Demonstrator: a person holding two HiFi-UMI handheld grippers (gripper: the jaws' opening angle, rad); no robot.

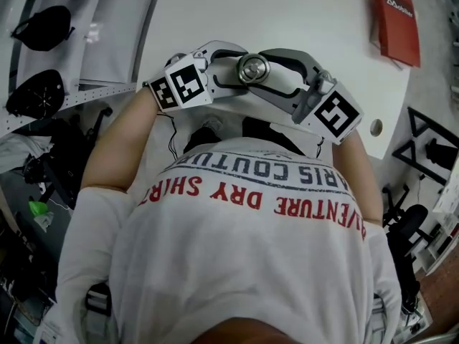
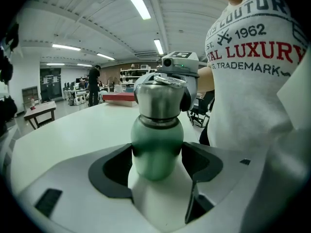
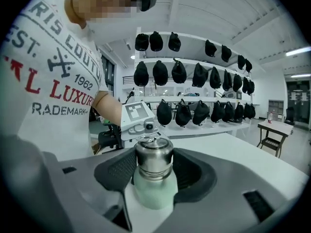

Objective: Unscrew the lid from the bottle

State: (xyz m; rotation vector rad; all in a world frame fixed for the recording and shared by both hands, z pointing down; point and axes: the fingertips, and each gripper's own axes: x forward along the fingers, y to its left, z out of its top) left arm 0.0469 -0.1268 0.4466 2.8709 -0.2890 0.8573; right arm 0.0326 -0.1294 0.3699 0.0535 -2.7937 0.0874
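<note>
Two grips at the table's [image 1: 301, 20] near edge: left gripper [image 2: 156, 157] pins the bottle [image 2: 156, 137], right gripper [image 3: 154, 173] clamps its lid [image 3: 153, 159]; twist squarely, body steady.

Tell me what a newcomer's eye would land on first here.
The green bottle, clamped by the left gripper close to the person's printed white T-shirt, stands out first. The right gripper grips its steel lid, which is on the bottle. Rows of black caps hang behind.

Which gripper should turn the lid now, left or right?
Right. The right gripper has its jaws on the steel lid, while the left gripper clamps the green bottle body, steadying it.
</note>
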